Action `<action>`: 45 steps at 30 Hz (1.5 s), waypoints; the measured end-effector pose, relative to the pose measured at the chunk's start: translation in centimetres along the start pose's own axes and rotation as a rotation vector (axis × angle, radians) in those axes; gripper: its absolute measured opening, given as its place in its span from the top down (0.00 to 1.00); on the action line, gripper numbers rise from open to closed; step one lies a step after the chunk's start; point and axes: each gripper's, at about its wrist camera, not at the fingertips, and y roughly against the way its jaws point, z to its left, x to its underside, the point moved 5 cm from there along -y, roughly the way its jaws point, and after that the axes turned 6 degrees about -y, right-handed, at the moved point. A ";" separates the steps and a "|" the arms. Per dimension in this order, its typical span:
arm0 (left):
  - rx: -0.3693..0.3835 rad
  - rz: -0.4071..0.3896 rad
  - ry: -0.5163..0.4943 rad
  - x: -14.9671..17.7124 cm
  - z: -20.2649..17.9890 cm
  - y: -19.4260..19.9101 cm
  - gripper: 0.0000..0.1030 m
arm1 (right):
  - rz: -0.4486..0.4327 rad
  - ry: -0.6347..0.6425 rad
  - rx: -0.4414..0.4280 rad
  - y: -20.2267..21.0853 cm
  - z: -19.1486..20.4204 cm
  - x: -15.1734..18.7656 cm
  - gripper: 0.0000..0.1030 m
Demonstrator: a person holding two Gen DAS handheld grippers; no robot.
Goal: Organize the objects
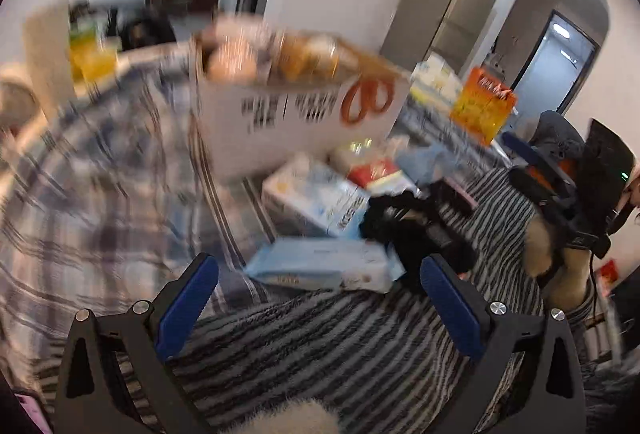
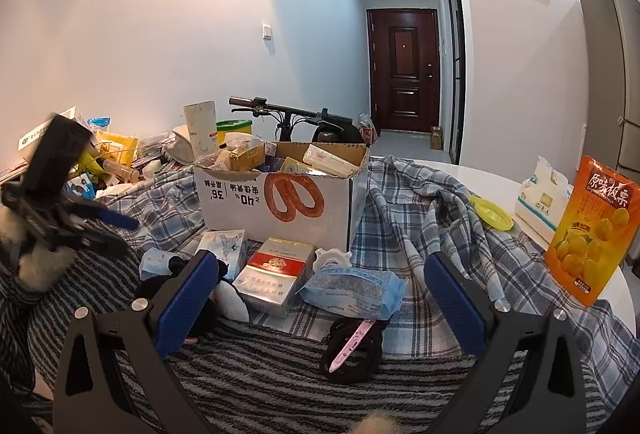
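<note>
An open white cardboard box (image 2: 280,202) printed with a sausage ring holds several packets; it stands on a plaid cloth (image 2: 404,218). In front of it lie a red and silver carton (image 2: 276,274), a blue wipes pack (image 2: 352,290), a white toothed knob (image 2: 332,258) and a black coil with a pink strip (image 2: 352,350). My right gripper (image 2: 320,298) is open above the striped blanket (image 2: 260,374), just short of these items. My left gripper (image 1: 320,298) is open too, facing the wipes pack (image 1: 320,266) and the box (image 1: 296,114); that view is blurred.
An orange chestnut bag (image 2: 592,230), a white tissue pack (image 2: 540,198) and a yellow lid (image 2: 492,214) sit at the right on the white table (image 2: 472,174). A heap of packets (image 2: 116,154) lies at the back left. A scooter handlebar (image 2: 288,112) stands behind the box.
</note>
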 end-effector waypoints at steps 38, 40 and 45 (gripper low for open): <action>-0.040 -0.004 0.035 0.4 0.5 -1.8 0.52 | 0.003 -0.002 0.003 0.0 0.0 0.0 0.00; -0.026 -0.021 0.046 0.4 0.7 -1.5 0.52 | 0.004 -0.003 0.003 -0.1 0.0 0.0 0.00; -0.018 -0.036 0.100 0.3 1.7 -1.3 0.35 | 0.003 -0.002 0.003 0.0 0.0 0.0 0.00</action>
